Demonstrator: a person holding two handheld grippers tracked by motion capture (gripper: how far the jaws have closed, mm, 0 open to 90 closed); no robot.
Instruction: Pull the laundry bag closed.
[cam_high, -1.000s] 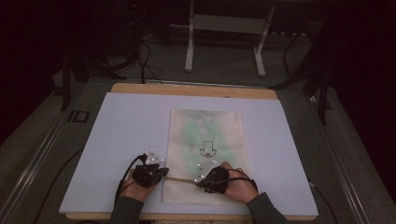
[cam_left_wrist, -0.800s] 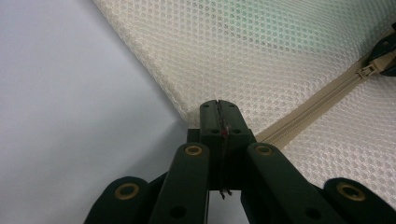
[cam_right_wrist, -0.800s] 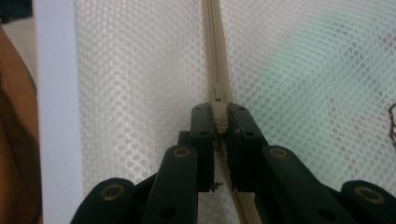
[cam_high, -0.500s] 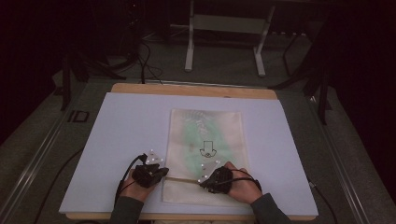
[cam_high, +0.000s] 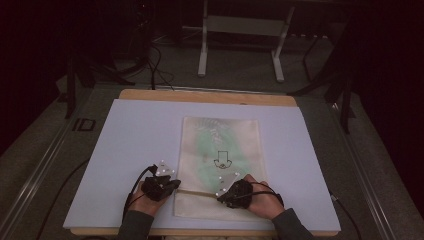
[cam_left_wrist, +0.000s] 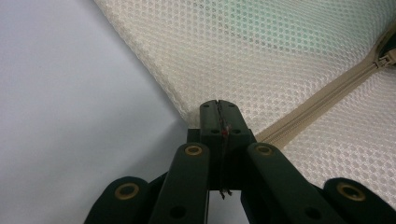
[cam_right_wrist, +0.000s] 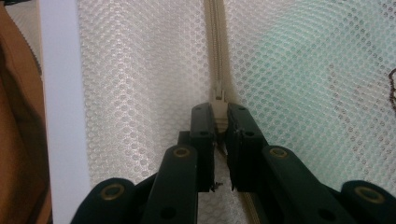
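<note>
Cream mesh is what we are working on: a flat, cream-coloured mesh laundry bag (cam_high: 220, 165) with something pale green inside lies on the white-topped desk (cam_high: 130, 145), and a beige zipper (cam_high: 197, 192) crosses its near end between our two tools.

Our left hand-held gripper (cam_high: 170, 186) sits at the bag's left edge, its jaws clenched on the corner of the mesh right where the zipper tape ends (cam_left_wrist: 218, 112). We judge it is there to anchor the bag.

From that hand-held gripper the closed zipper runs rightward to our right hand-held gripper (cam_high: 223, 195), which pinches the small beige zipper pull (cam_right_wrist: 218, 109) between its jaws, not fully pressed together but grasping it.

Ahead of the right hand-held gripper the teeth look meshed (cam_right_wrist: 215, 42). Whether the stretch behind it, toward the bag's right edge, is open we cannot tell. So the grip is made; the slide along the rest of the zipper seems to be what is left.
</note>
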